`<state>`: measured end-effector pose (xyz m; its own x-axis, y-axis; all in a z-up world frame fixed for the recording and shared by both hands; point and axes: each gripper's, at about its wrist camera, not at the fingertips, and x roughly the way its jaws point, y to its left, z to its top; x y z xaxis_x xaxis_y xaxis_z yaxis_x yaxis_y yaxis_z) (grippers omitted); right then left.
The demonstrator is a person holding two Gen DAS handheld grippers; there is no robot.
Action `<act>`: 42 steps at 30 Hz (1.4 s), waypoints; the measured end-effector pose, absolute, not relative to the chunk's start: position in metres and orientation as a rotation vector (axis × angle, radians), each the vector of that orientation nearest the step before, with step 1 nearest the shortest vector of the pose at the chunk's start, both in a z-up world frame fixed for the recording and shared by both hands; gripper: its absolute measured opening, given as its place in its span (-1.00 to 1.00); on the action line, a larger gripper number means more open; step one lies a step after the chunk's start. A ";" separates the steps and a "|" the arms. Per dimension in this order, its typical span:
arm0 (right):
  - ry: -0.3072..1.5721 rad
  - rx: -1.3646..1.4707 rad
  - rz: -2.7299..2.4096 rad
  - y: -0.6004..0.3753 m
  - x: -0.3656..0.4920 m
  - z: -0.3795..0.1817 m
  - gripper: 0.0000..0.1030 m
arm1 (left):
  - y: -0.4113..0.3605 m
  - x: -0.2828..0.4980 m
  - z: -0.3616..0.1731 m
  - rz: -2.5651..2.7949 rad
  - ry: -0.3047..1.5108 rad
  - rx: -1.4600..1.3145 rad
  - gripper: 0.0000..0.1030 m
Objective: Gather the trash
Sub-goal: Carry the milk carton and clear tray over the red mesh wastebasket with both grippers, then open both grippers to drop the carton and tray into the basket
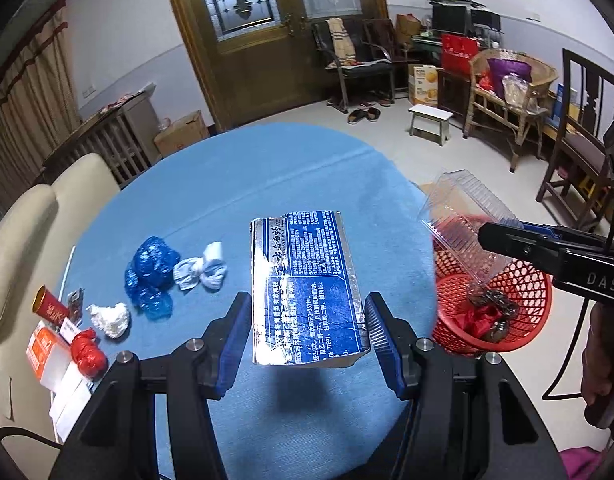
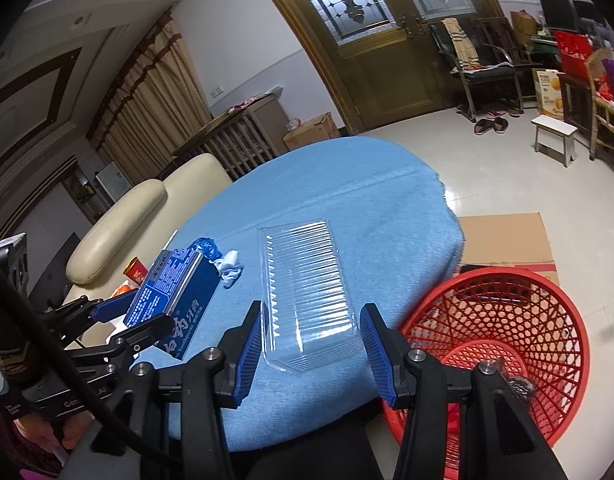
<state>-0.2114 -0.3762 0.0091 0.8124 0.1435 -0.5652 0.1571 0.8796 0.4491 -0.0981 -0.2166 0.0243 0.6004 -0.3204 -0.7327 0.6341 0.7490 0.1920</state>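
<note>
Left gripper up close, clamped on a blue and silver toothpaste box, the box lifted clear of the blue surface with its shadow below. Right gripper pinching a clear ribbed plastic tray, held just above the surface edge; from the left wrist camera that tray juts out over the red mesh basket. The basket stands on the floor just beside the surface, with red crumpled scraps and something dark already inside.

Still lying on the surface, to the left: a tied red bag, a white crumpled wad, a blue plastic bundle, a white and pale blue cloth knot, and at the edge a red can and some orange and white packets. Nothing lies between the held box and the basket.

Beyond the surface, a cream sofa on the left and a flat cardboard sheet on the floor behind the basket. Farther back: a white stool, slippers, dark chairs, a wicker seat with a purple cushion, a radiator cover under tan curtains, and wooden doors with leaded glass.
</note>
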 end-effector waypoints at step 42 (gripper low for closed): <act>0.701 0.794 -0.323 -0.510 -0.291 -0.053 0.07 | -0.361 -0.117 -0.016 -0.999 0.904 0.538 0.19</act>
